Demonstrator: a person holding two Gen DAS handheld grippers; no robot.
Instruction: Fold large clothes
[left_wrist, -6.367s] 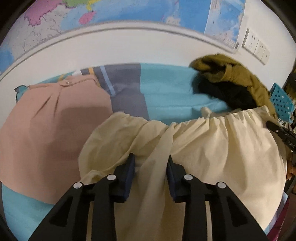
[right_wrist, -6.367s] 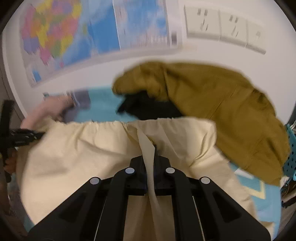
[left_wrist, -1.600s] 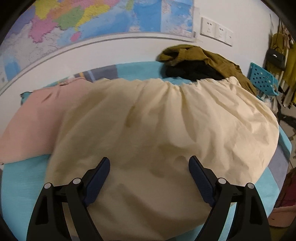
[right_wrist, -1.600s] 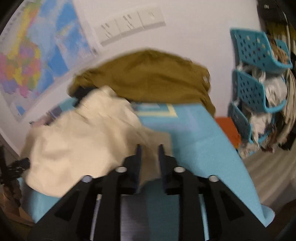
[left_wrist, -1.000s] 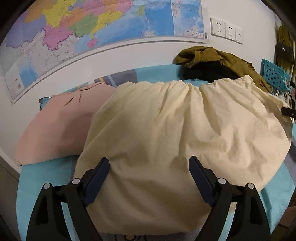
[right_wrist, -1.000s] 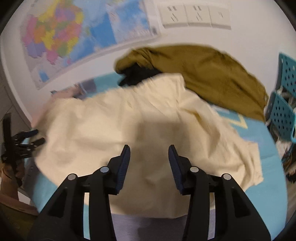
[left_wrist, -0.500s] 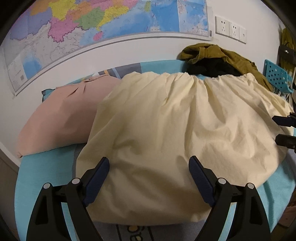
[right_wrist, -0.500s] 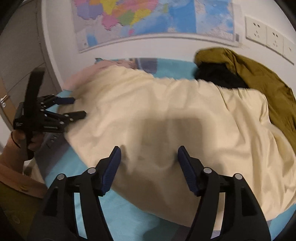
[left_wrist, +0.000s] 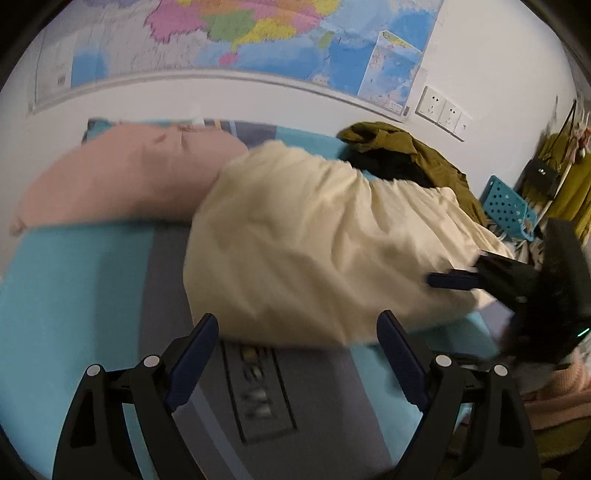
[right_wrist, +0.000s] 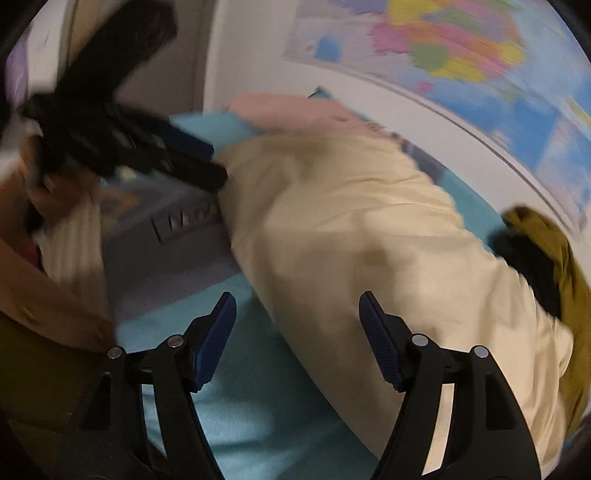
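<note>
A large cream garment (left_wrist: 317, 240) lies spread flat on the teal and grey bed cover (left_wrist: 74, 295); it also shows in the right wrist view (right_wrist: 369, 236). My left gripper (left_wrist: 297, 354) is open and empty, just short of the garment's near edge. My right gripper (right_wrist: 297, 332) is open and empty over the garment's near edge. The right gripper also shows in the left wrist view (left_wrist: 454, 280), at the garment's right side. The left gripper also shows in the right wrist view (right_wrist: 207, 158), at the garment's far left corner.
A pink garment (left_wrist: 122, 177) lies folded at the back left by the wall. An olive and black heap of clothes (left_wrist: 406, 155) sits at the back right. A teal basket (left_wrist: 506, 206) stands beyond the bed's right end. A map (left_wrist: 221, 33) hangs on the wall.
Both grippers have swung left along the bed's near edge. The right gripper has opened wider and come close to the garment's right side. The cream garment lies still.
</note>
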